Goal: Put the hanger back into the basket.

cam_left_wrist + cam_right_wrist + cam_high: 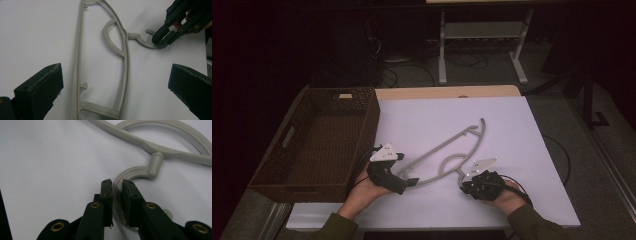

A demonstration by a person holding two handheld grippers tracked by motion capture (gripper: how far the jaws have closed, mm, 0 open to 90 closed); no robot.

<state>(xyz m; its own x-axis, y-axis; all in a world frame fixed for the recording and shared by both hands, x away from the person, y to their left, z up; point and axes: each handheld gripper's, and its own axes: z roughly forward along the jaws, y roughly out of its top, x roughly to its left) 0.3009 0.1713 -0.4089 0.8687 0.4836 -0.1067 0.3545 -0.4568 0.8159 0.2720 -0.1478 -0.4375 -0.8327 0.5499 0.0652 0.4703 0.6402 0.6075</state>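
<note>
A grey plastic hanger (452, 145) lies flat on the white table (512, 130). In the right gripper view my right gripper (117, 186) is shut on the hanger's curved hook (140, 172), one pad on each side of it. The high view shows that gripper (464, 182) at the front of the table, right of centre. My left gripper (117, 75) stands open, its jaws wide apart on either side of the hanger's near end (100, 108) without touching it. From there the right gripper (161, 40) shows pinching the hook (143, 42). In the high view the left gripper (406, 182) is beside the basket.
A brown wicker basket (297, 107) with nothing in it stands at the table's left side, close to my left hand. Beyond the table's far edge are a desk's white legs (442, 50) and cables on the floor.
</note>
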